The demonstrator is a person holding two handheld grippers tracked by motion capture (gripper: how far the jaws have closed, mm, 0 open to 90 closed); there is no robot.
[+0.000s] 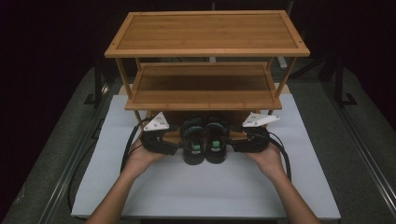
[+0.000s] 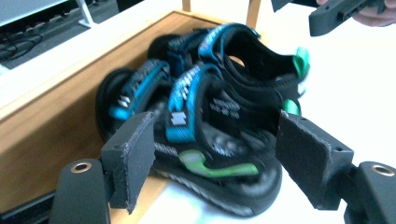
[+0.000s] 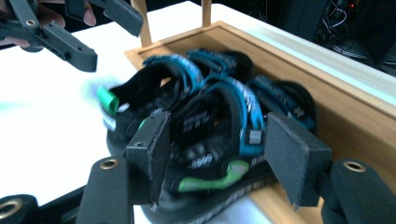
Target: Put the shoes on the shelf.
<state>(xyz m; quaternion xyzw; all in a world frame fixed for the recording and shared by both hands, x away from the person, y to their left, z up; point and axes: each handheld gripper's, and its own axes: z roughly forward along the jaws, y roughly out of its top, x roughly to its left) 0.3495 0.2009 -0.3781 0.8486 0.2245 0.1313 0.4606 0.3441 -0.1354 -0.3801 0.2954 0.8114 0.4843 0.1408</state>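
Lying side by side, the sandals sit between both grippers' open fingers, untouched.

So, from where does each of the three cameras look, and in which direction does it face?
High view: above the person's side, facing forward and down on the white table, bamboo rack and sandals; both forearms, left claw, right claw show.
Left gripper view: rides the left claw, looking across the sandals at the rack's bottom tray; its two jaws show.
Right gripper view: rides the right claw, facing the sandals from the other side; its two jaws show.
Shared: both gripper views hold the sandals and the opposite claw.
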